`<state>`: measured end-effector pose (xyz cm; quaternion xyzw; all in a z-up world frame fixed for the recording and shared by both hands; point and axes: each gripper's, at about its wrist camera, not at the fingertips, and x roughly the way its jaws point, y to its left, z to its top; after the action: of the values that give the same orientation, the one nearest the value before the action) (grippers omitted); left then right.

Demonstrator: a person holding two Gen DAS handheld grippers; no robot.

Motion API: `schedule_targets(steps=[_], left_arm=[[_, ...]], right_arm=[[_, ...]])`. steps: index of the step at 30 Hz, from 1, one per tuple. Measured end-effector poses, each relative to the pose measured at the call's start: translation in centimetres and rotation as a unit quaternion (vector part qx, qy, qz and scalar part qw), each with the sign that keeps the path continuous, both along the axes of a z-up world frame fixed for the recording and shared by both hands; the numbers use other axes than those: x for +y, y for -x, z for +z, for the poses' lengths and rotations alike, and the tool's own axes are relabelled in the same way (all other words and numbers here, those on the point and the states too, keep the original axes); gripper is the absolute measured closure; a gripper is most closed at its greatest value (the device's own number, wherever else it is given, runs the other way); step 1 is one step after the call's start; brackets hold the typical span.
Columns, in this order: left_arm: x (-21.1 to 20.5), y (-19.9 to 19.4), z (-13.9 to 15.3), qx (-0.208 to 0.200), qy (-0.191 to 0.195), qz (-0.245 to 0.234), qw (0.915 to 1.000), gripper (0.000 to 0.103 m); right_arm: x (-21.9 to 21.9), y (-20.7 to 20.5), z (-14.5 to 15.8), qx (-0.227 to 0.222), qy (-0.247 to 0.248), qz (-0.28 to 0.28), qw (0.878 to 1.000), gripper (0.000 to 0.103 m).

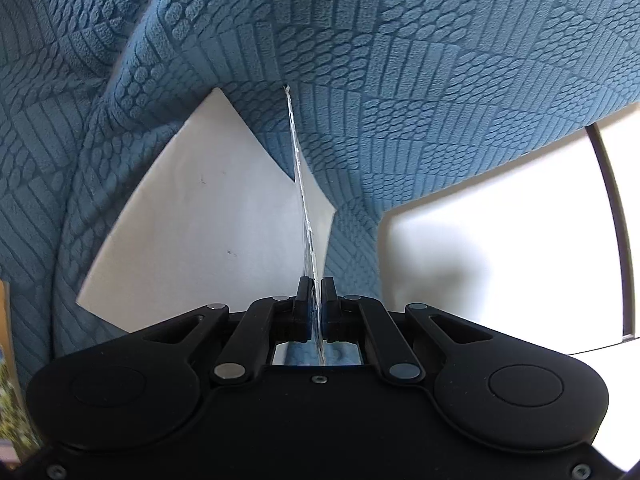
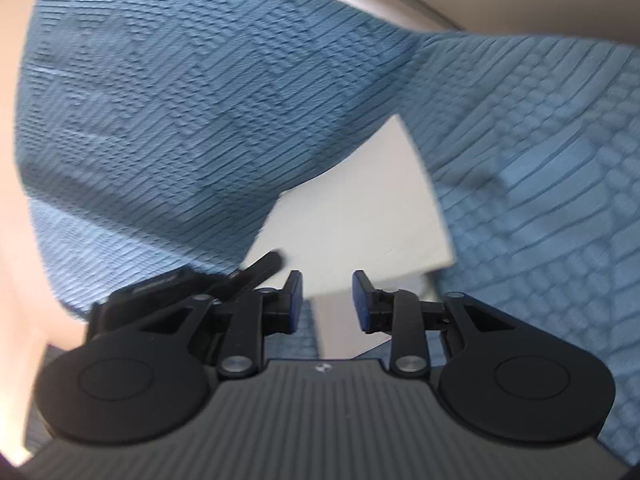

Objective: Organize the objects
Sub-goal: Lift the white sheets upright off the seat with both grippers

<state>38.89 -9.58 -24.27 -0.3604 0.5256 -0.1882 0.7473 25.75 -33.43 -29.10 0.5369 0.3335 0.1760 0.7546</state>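
Left wrist view: left gripper [image 1: 316, 292] has its 2 fingers [image 1: 303, 294] pressed together on the near edge of a thin white sheet [image 1: 306, 200]. The sheet is seen edge-on, running from the pads away to a far point against the blue textured fabric [image 1: 400, 60]. The material of the sheet cannot be told; its edge looks slightly rough.

A white flat panel [image 1: 192, 216] lies left of the sheet, its far corner tucked under a fold of the fabric. Whether sheet and panel are 1 item or 2 cannot be told from this view. At right, a bright white surface [image 1: 500, 240] with a dark frame strip [image 1: 616, 208].

Right wrist view (blurred): right gripper [image 2: 326, 300] with blue-padded fingers [image 2: 295, 300] standing moderately apart, nothing pressed between them. Beyond the gap lies the white panel [image 2: 360, 224], partly covered at its far left by the blue textured fabric [image 2: 200, 100]. A black part [image 2: 256, 268] shows at near left, at the panel's left edge; too blurred to identify.
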Motion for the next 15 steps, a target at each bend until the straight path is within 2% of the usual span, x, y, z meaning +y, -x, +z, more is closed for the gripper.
schedule_targets(steps=[1,3,4,6,9,15], left_arm=[[0.0,0.2,0.2,0.000,0.005,0.002,1.0000,0.100],[0.3,0.9,1.0,0.003,0.016,0.008,0.9998,0.100],[0.6,1.2,1.1,0.006,0.027,0.013,0.9995,0.100],[1.1,1.9,1.4,0.009,0.049,0.021,0.9986,0.100],[1.5,2.6,1.7,0.012,0.061,0.025,0.9977,0.100],[3.1,4.6,3.0,0.004,0.065,0.027,0.9975,0.100]], right_arm=[[0.2,0.1,-0.2,-0.003,-0.025,0.005,1.000,0.045],[0.5,0.1,-0.7,-0.003,-0.070,0.011,0.998,0.028],[0.7,0.0,-0.9,0.000,-0.080,0.011,0.997,0.024],[1.0,-0.1,-1.3,0.010,-0.087,0.008,0.996,0.023],[1.0,-0.1,-1.4,0.012,-0.100,-0.004,0.995,0.023],[0.0,0.0,-1.6,0.008,-0.109,-0.050,0.993,0.025]])
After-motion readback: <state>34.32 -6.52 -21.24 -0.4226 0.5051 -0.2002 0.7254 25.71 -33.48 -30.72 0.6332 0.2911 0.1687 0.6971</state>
